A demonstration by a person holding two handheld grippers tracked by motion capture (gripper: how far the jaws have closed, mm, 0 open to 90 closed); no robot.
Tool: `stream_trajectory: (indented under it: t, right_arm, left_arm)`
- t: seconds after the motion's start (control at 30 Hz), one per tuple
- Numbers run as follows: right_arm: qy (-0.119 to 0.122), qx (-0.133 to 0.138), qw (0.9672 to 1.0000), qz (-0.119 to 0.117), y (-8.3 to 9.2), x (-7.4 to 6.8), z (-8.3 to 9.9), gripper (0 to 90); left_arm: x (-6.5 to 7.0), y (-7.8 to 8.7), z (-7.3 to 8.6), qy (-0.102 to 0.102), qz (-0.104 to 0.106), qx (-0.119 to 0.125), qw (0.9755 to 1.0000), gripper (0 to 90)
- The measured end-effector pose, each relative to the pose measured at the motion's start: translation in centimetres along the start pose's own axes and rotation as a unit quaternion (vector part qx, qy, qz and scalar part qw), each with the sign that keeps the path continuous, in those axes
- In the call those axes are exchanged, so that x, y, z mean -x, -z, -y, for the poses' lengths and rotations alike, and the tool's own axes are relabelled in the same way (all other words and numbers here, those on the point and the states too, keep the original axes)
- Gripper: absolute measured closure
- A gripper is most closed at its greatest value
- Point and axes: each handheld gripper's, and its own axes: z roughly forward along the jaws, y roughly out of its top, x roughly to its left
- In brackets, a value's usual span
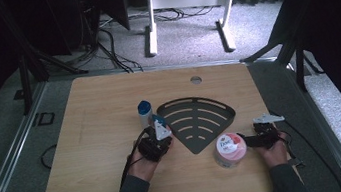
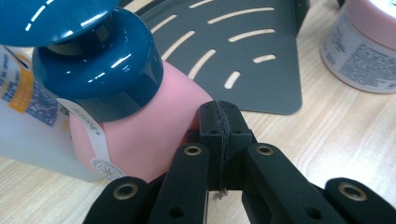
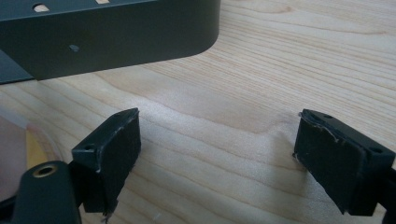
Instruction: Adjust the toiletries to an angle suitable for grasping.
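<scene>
My left gripper [image 2: 219, 112] is shut, its two pads pressed flat together with nothing between them. It rests against the side of a pink bottle [image 2: 140, 135] with a dark blue cap. A white bottle [image 2: 28, 121] with a blue cap stands just beyond the pink one. In the high view the left gripper [image 1: 156, 137] sits beside the blue-capped bottles [image 1: 145, 110], left of a dark grey fan-shaped rack [image 1: 197, 122]. My right gripper [image 3: 219, 149] is open over bare wood, close to the rack's wall [image 3: 116, 42]. In the high view the right gripper [image 1: 250, 138] lies just right of a pink Dove jar [image 1: 229, 149].
The wooden table [image 1: 110, 185] has a small round hole [image 1: 196, 79] near its far edge. Cables trail from both grippers across the front of the table. Beyond the far edge, cables and a white stand's legs [image 1: 150, 38] lie on the grey floor.
</scene>
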Motion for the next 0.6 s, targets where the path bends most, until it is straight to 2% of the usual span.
stream_trajectory:
  t: [0.23, 0.47, 0.53, 0.57, 0.6]
  right_arm:
    - [0.000, 0.000, 1.0000, 0.000, 0.00, 0.00, 0.00, 14.3]
    - [0.000, 0.000, 1.0000, 0.000, -0.01, -0.01, 0.00, 14.3]
    - [0.000, 0.000, 1.0000, 0.000, -0.01, -0.02, 0.00, 14.4]
    - [0.001, 0.000, 1.0000, 0.000, 0.00, -0.01, 0.01, 14.5]
    - [0.004, 0.001, 1.0000, -0.003, 0.06, 0.03, 0.06, 16.1]
  left_arm:
    - [-0.77, -0.27, 0.01, 0.009, 0.001, 0.001, 1.0000, 89.5]
    - [-0.89, -0.52, 0.23, 0.016, 0.004, 0.004, 0.9999, 87.8]
    - [-0.80, -0.53, 0.27, 0.014, 0.005, 0.006, 0.9999, 83.7]
    - [-0.50, -0.58, 0.37, 0.003, 0.004, 0.010, 0.9999, 83.7]
    - [-0.38, -0.60, 0.40, -0.003, 0.003, 0.011, 0.9999, 79.0]
